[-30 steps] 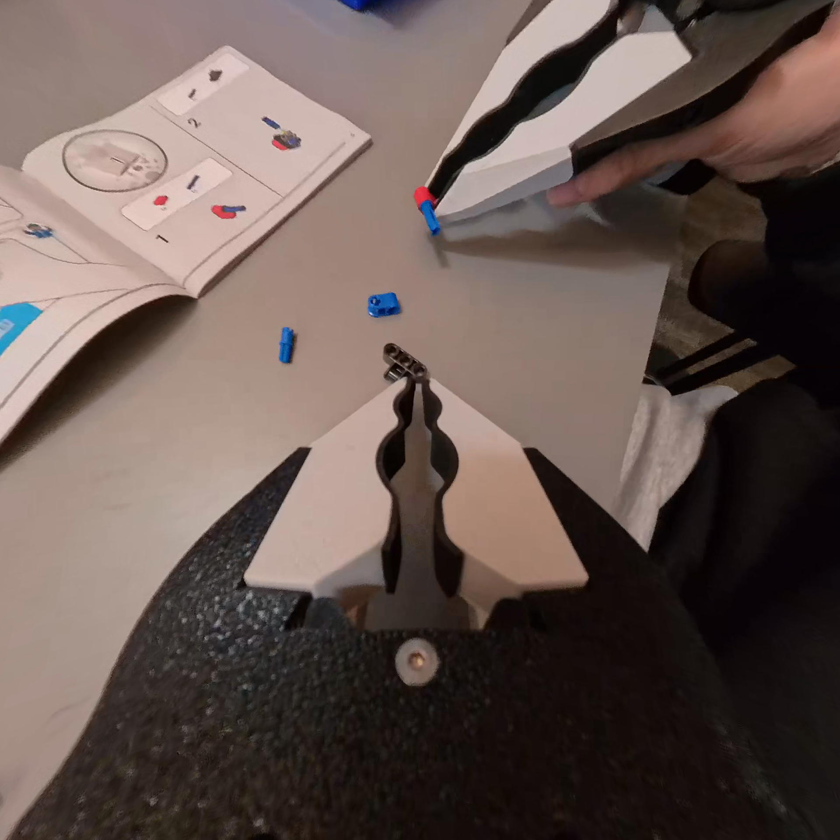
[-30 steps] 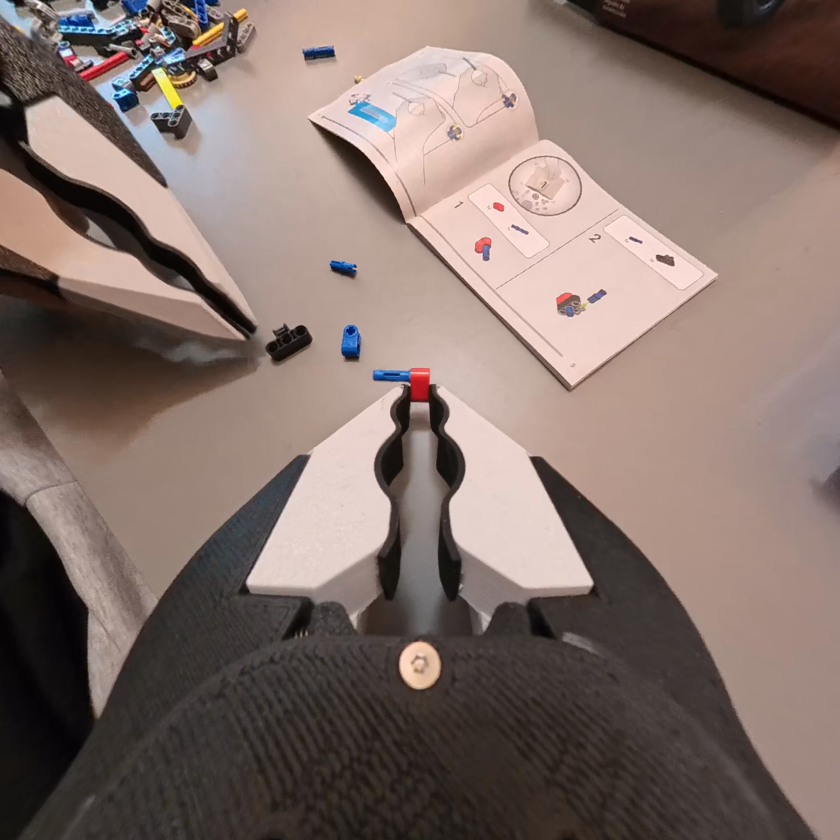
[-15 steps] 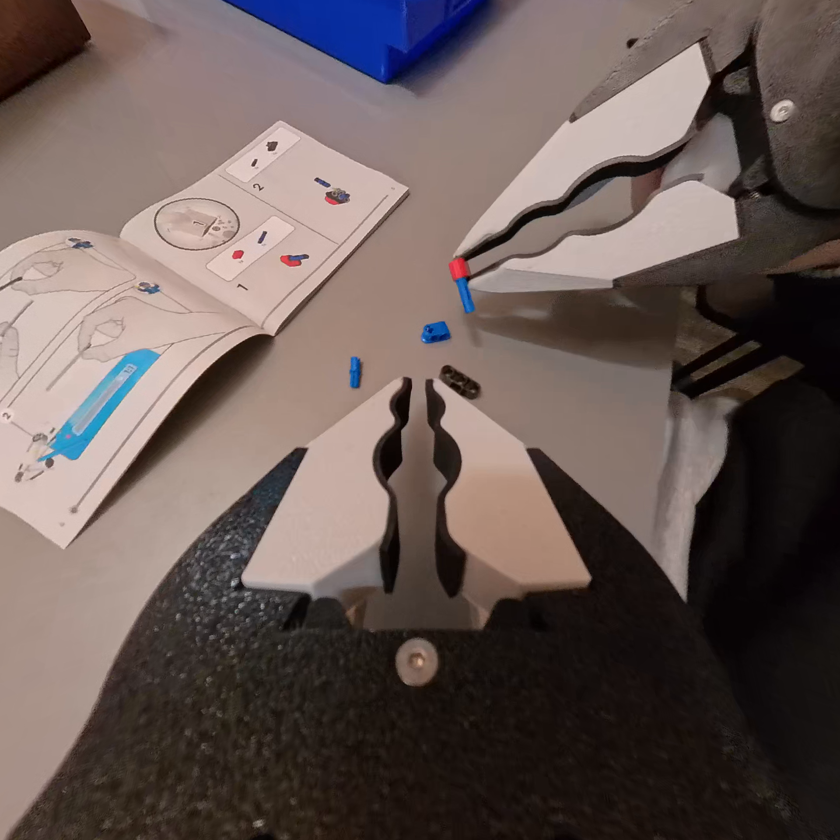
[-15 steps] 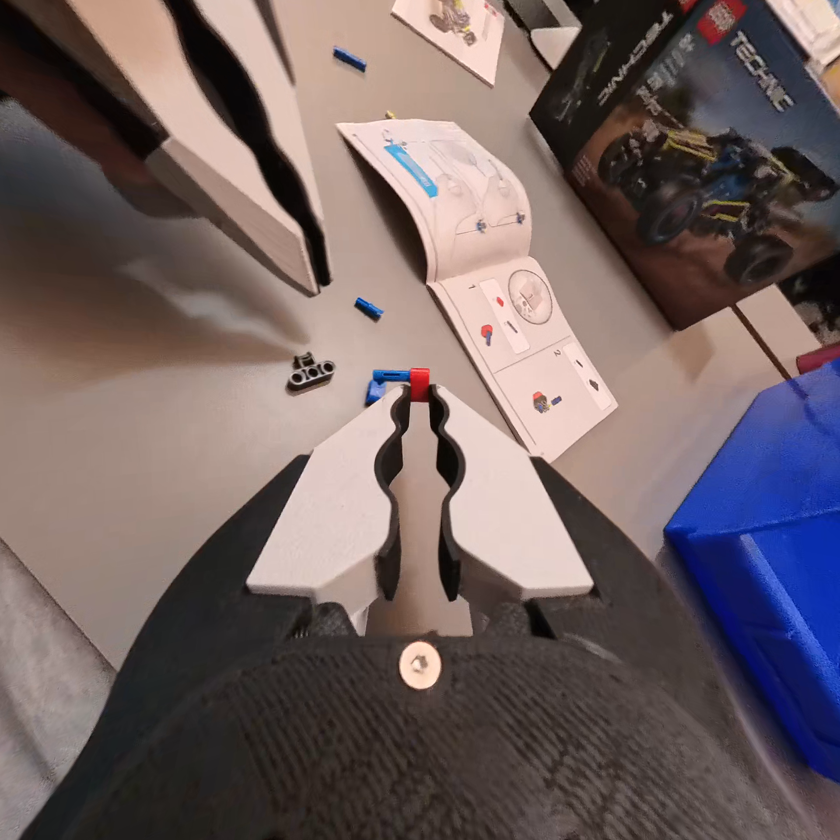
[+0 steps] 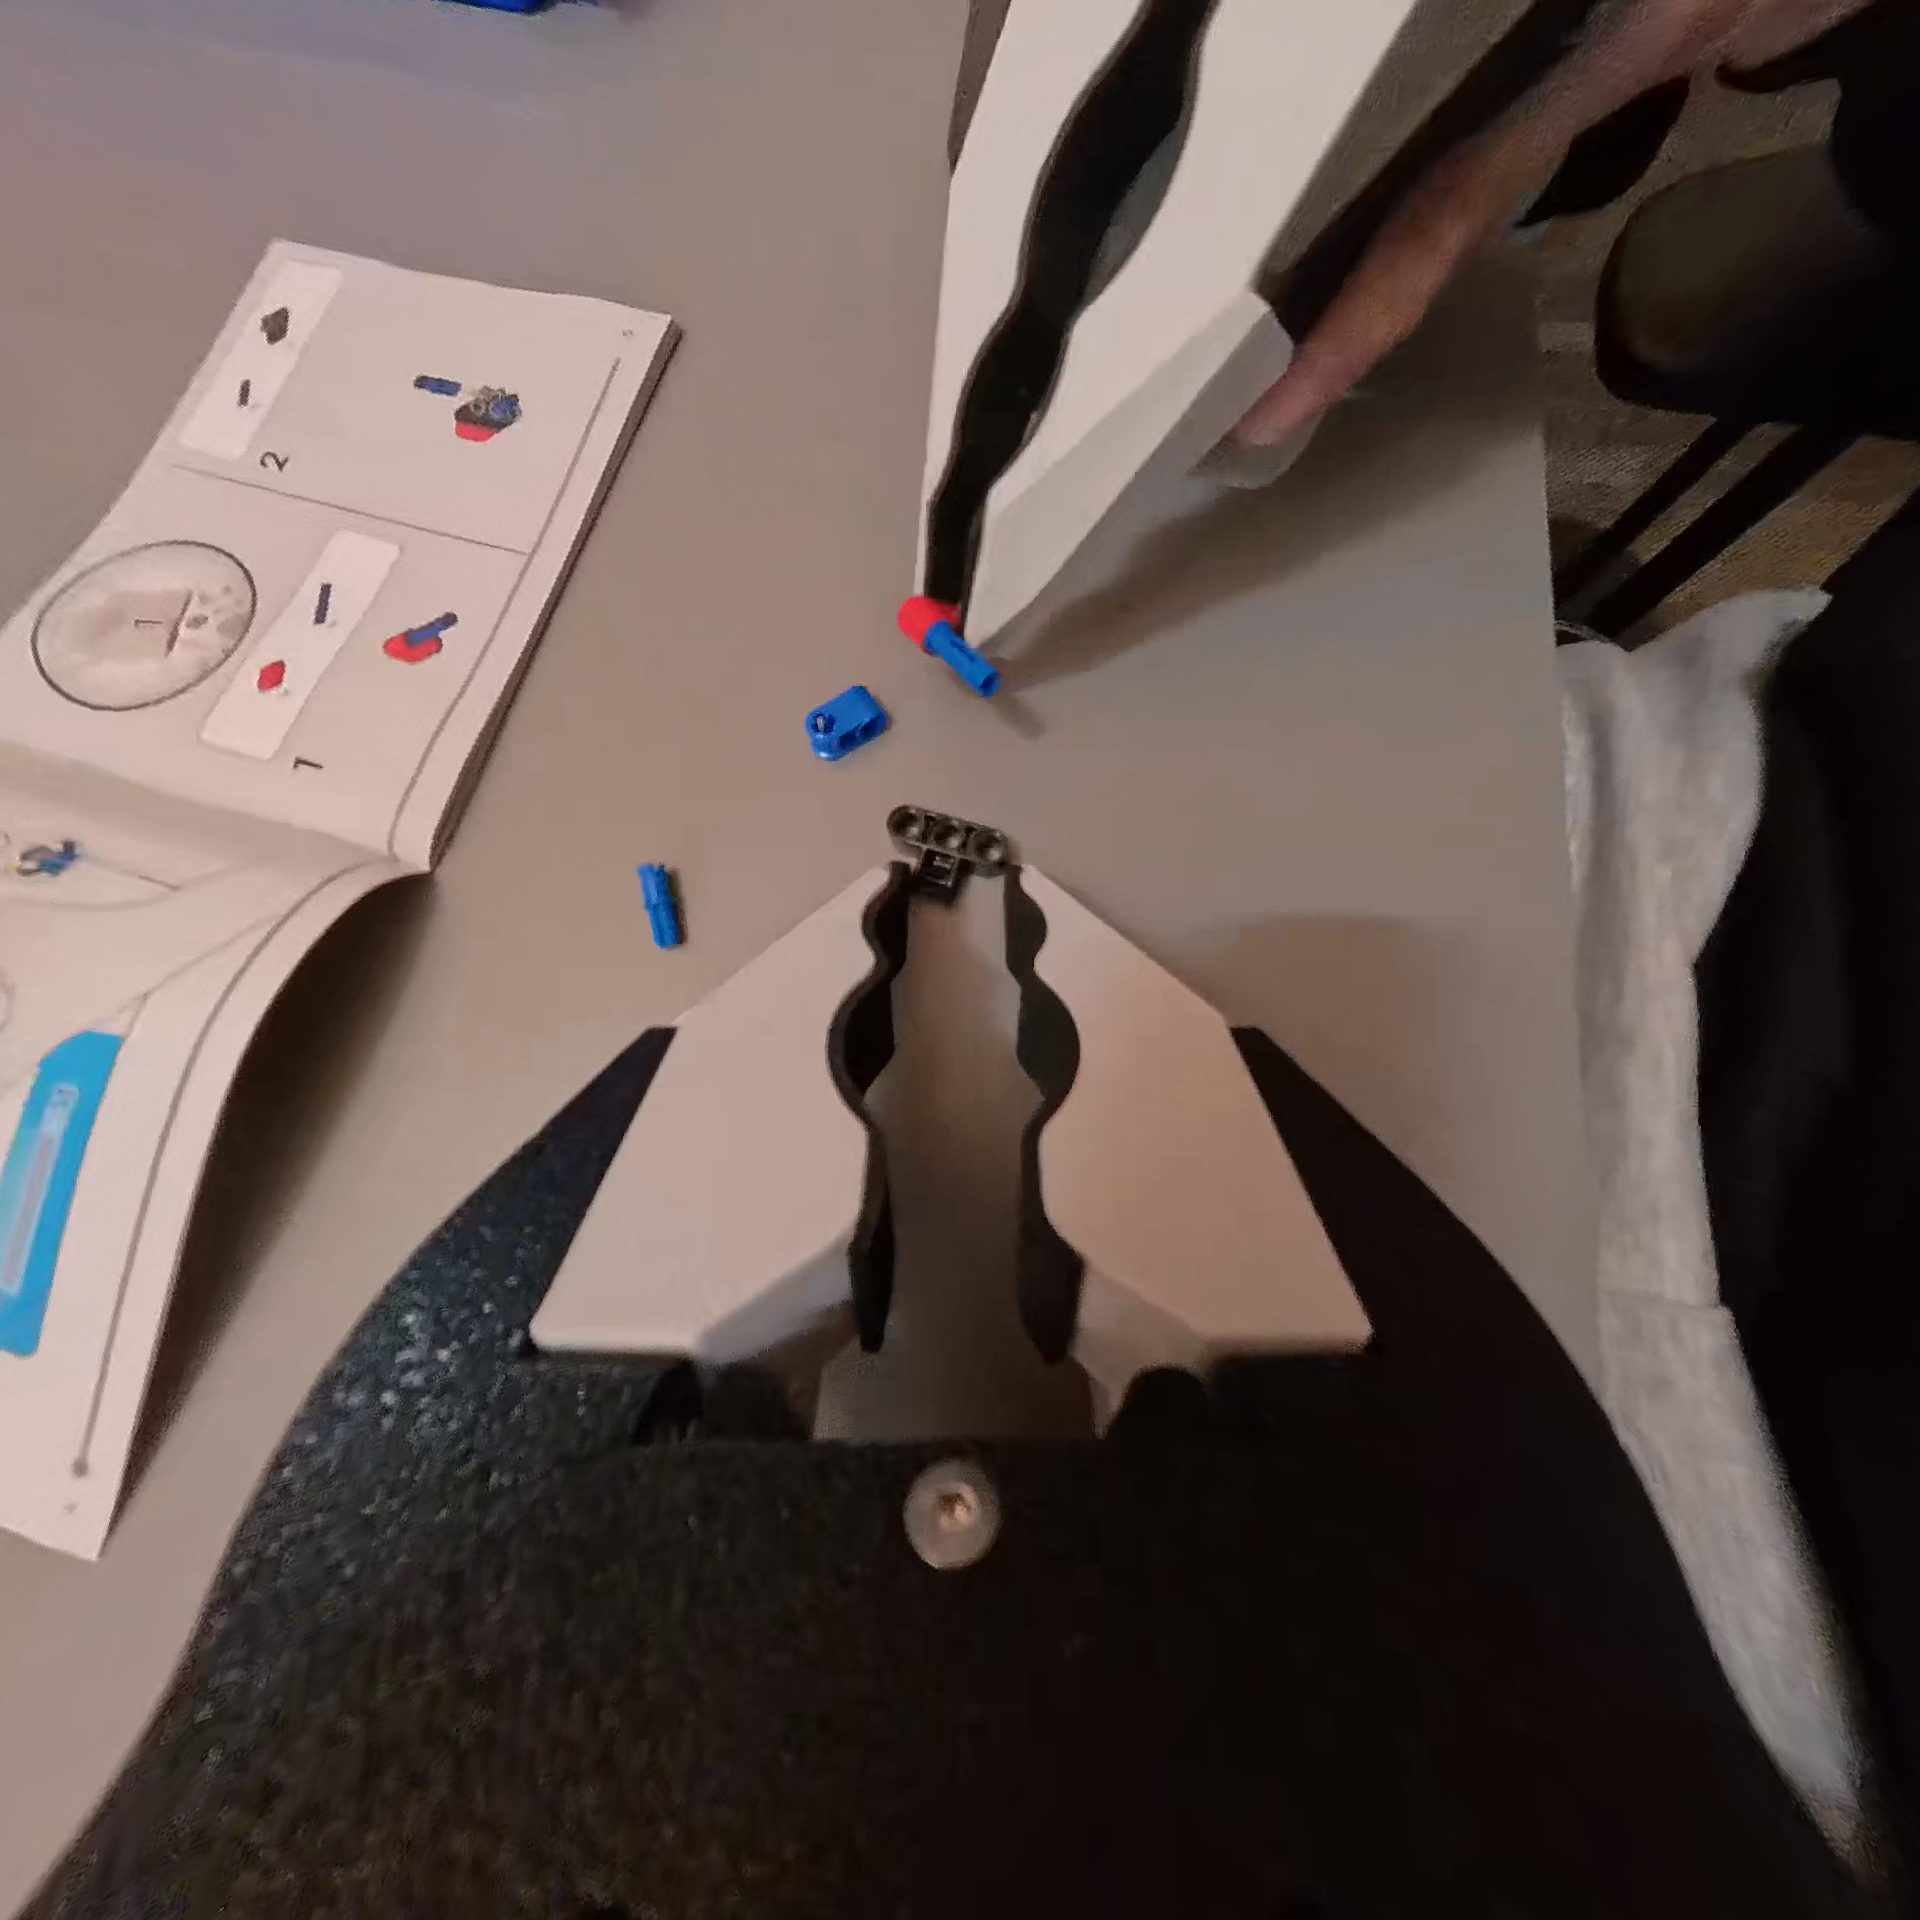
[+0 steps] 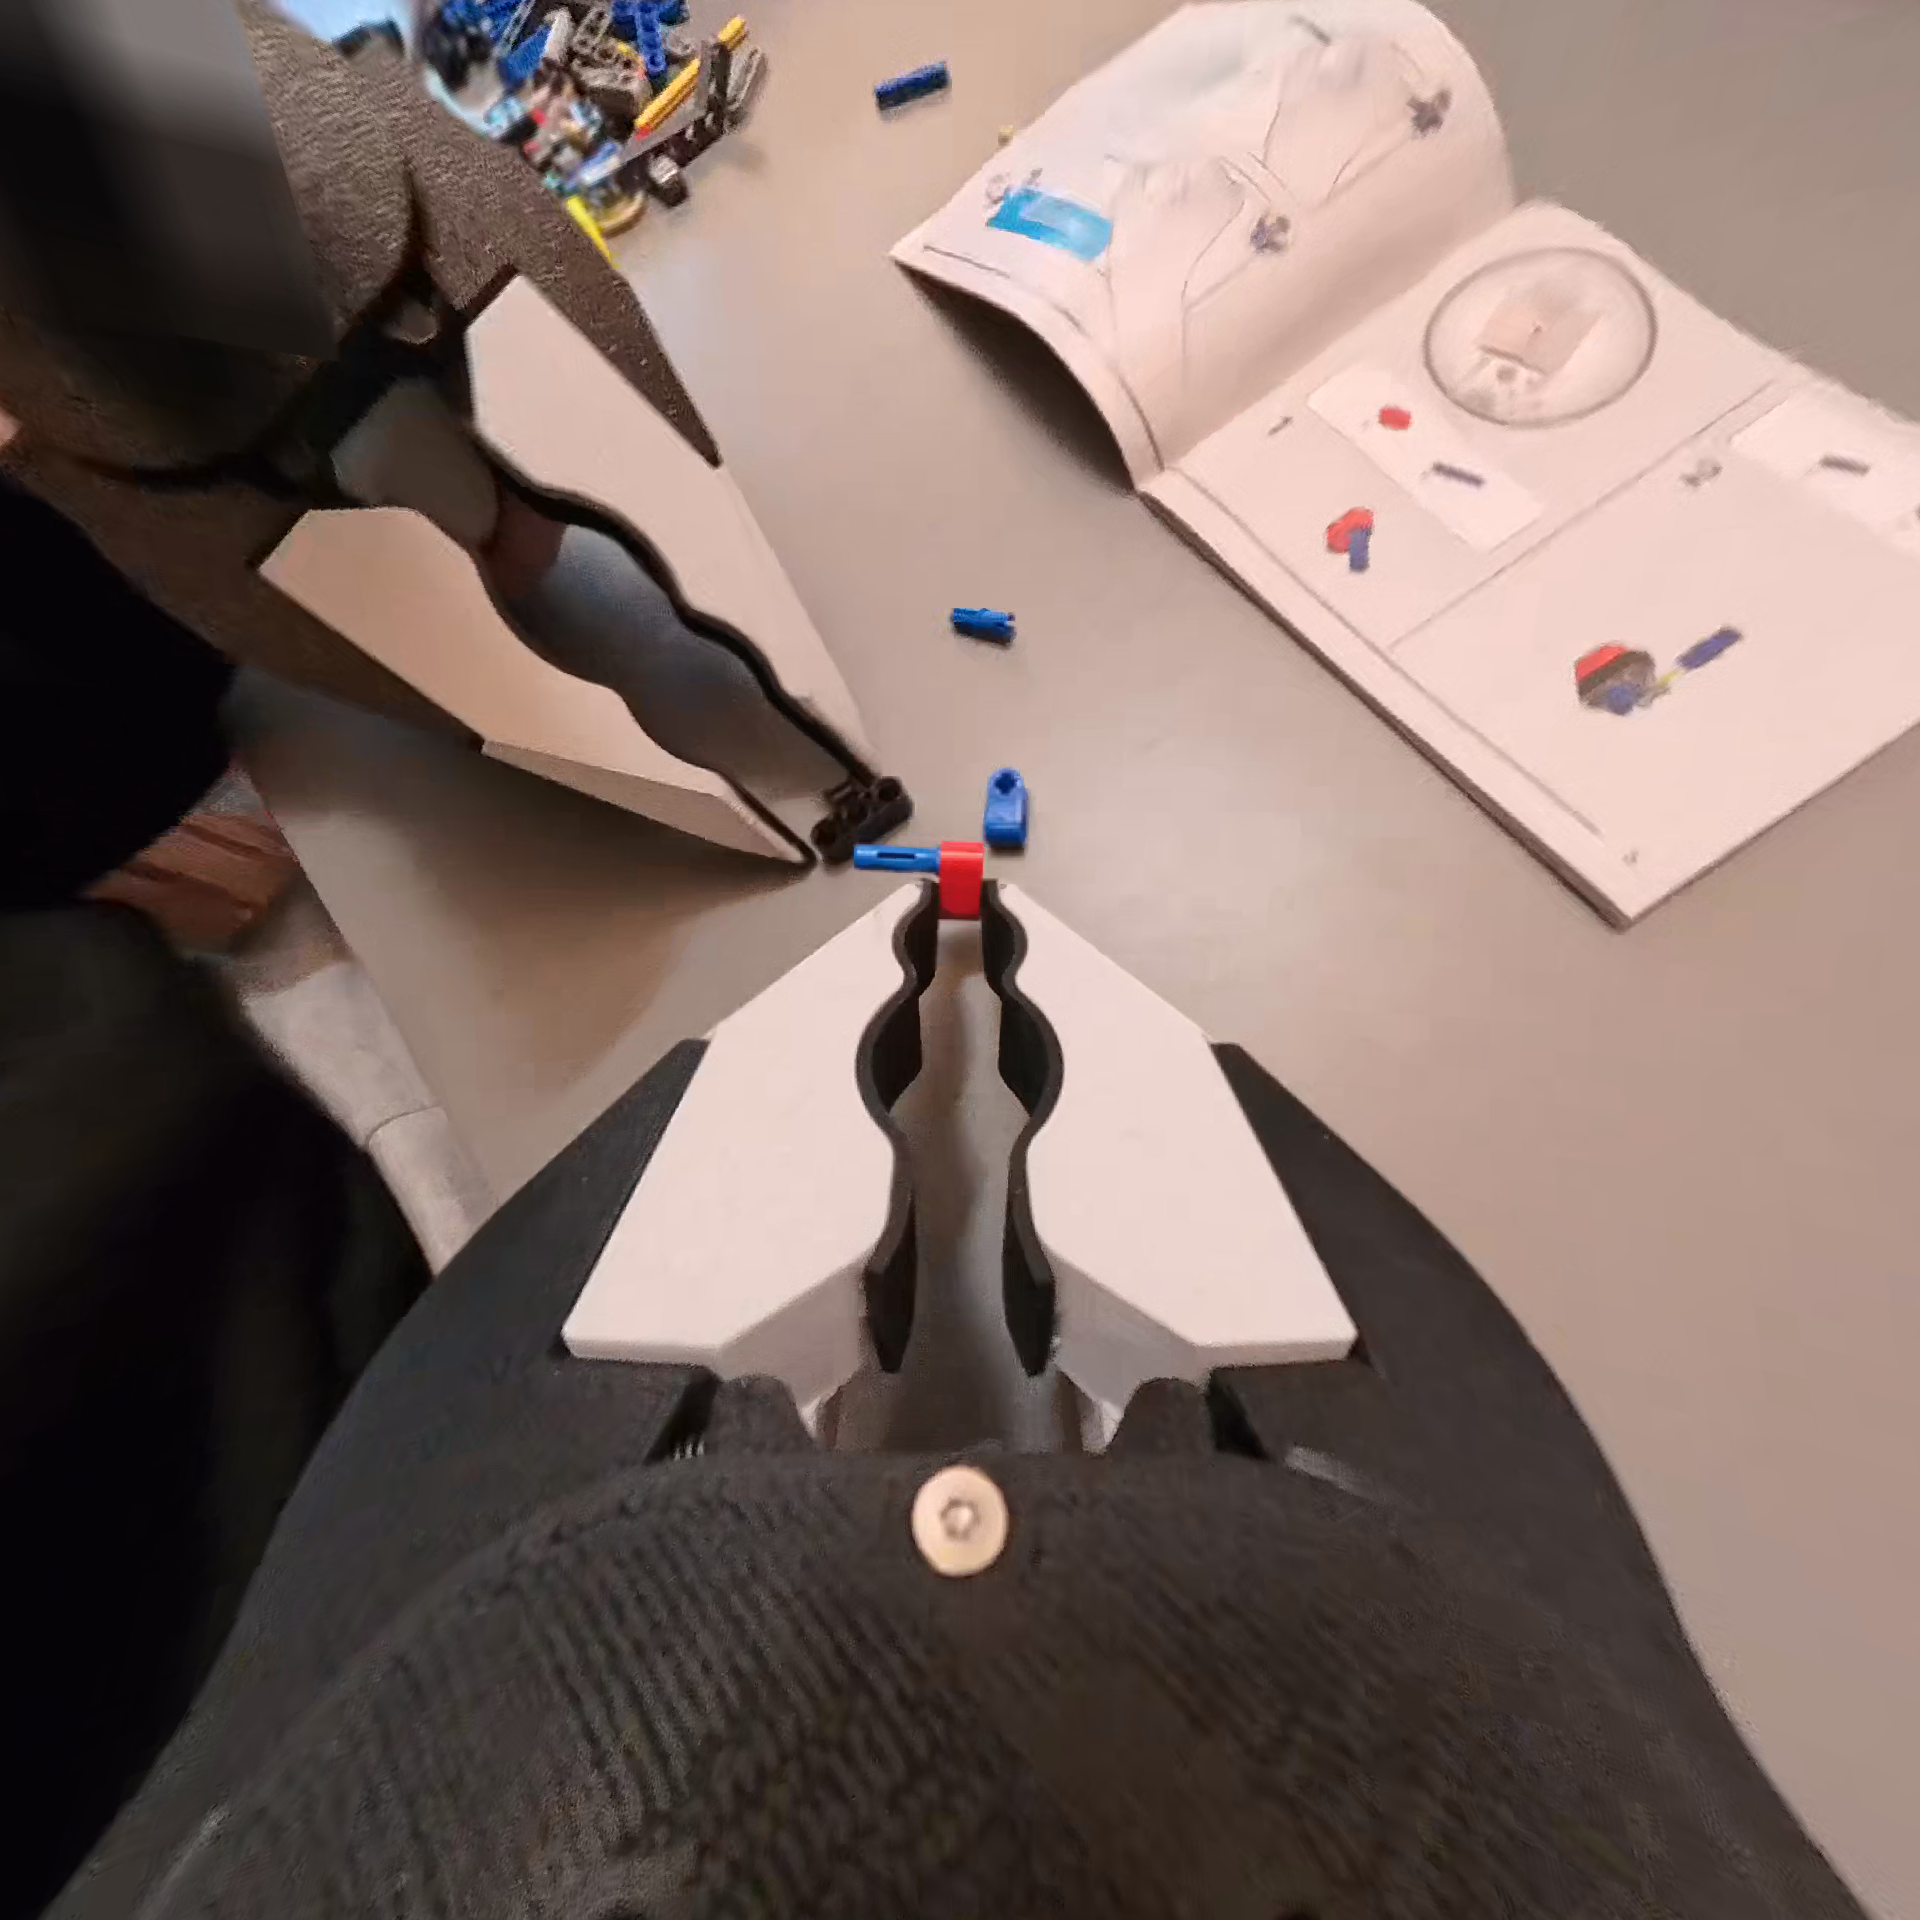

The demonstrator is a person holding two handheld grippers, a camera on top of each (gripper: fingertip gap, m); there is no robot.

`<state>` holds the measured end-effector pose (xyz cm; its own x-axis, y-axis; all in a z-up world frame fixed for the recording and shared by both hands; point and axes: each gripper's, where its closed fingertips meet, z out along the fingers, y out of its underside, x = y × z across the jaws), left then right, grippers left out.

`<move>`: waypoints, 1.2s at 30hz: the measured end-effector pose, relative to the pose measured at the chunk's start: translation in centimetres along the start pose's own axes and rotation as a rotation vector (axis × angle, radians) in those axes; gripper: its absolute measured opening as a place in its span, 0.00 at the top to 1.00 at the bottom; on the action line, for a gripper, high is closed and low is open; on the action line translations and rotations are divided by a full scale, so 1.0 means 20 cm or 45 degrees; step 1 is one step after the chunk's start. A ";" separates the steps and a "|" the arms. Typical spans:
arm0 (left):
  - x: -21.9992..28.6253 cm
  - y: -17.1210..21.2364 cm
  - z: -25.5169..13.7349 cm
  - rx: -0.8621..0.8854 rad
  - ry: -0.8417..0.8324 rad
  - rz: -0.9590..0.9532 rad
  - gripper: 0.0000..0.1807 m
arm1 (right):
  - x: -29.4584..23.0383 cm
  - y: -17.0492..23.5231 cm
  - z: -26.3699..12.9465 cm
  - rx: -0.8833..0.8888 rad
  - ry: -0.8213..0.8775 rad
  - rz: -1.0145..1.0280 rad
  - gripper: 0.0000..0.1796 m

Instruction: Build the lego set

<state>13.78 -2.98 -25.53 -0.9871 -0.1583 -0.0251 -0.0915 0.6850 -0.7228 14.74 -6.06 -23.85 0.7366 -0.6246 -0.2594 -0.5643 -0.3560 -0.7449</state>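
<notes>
Worktop is lying flat, grey and matte, its near edge showing beside pale cloth in the left wrist view. Open instruction booklet is resting toward the far side, pages curling at the spine; a heap of mixed loose pieces is sitting farther off. Bare surface is showing between the two grippers and the booklet.

Left gripper is standing with fingers parted narrowly, tips flanking the stub of a black three-hole beam; whether they are pinching it, I cannot tell. Right gripper is clamping a red connector with a blue pin projecting sideways toward the beam. Blue two-hole connector and a loose blue pin are lying nearby, apart.
</notes>
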 end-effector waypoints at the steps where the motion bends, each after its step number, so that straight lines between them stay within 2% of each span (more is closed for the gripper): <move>1: 0.00 0.00 0.01 -0.008 -0.016 0.015 0.95 | 0.02 0.00 0.00 0.006 0.003 0.034 0.97; 4: -0.02 -0.01 0.01 -0.014 -0.069 0.075 0.97 | 0.04 0.03 0.01 -0.020 -0.038 0.089 0.97; 8: -0.03 -0.01 -0.03 -0.028 -0.123 0.100 0.97 | 0.07 0.03 0.02 -0.029 0.009 0.066 0.96; 11: -0.06 0.01 -0.09 -0.140 -0.220 0.188 0.97 | 0.07 0.03 0.03 -0.026 0.040 0.042 0.97; 15: -0.13 0.04 -0.19 -0.463 -0.442 0.501 0.97 | 0.09 0.01 0.05 -0.013 0.116 -0.019 0.96; 19: -0.19 0.09 -0.28 -0.965 -0.643 1.032 0.97 | 0.10 0.01 0.04 0.001 0.112 0.002 0.97; 22: -0.17 0.10 -0.25 -1.164 -0.639 1.250 0.97 | 0.12 0.02 0.02 0.000 0.097 0.039 0.97; 27: -0.12 0.07 -0.14 -1.059 -0.556 1.248 0.96 | 0.14 0.02 0.01 0.003 0.109 0.045 0.97; 33: -0.11 0.03 -0.10 -0.744 -0.472 0.958 0.96 | 0.13 0.02 0.02 -0.004 0.090 0.027 0.96; 36: -0.13 0.04 -0.12 -0.587 -0.447 0.683 0.96 | 0.12 0.02 0.02 -0.006 0.083 0.019 0.97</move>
<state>16.04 -0.35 -24.46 -0.8197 0.1148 -0.5612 0.2643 0.9450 -0.1927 16.46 -7.48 -25.05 0.7024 -0.6736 -0.2299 -0.5769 -0.3495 -0.7383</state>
